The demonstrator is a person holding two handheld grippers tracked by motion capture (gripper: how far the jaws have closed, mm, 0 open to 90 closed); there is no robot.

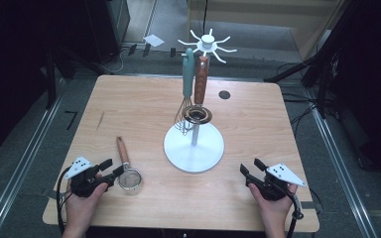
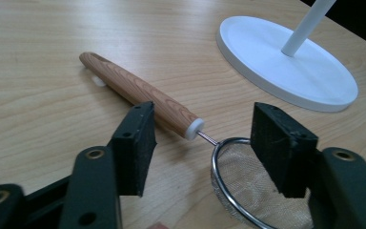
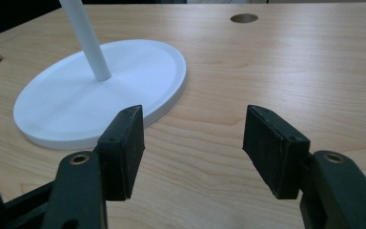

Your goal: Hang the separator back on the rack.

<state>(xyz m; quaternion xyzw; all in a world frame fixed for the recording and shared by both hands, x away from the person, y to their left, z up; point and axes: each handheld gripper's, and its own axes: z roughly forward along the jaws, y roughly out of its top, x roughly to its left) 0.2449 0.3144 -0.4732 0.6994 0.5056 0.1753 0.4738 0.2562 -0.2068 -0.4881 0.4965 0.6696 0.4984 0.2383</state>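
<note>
A small mesh strainer (image 1: 127,168) with a wooden handle lies on the table at the front left. My left gripper (image 1: 111,167) is at its left, open. In the left gripper view the strainer (image 2: 138,93) has its thin wire neck between the jaws of that gripper (image 2: 202,143), and the pads stand apart from it. A white stand (image 1: 193,146) with a round base rises mid-table. From its hooks hang a teal-handled whisk (image 1: 187,74) and a second wooden-handled strainer (image 1: 201,79). My right gripper (image 1: 252,167) is open at the front right, with bare table between its jaws (image 3: 193,143).
The stand's base (image 3: 100,95) lies ahead and left of the right gripper, and to the upper right in the left gripper view (image 2: 286,62). A round hole (image 1: 224,94) sits in the tabletop at the back. Dark stands and cables surround the table.
</note>
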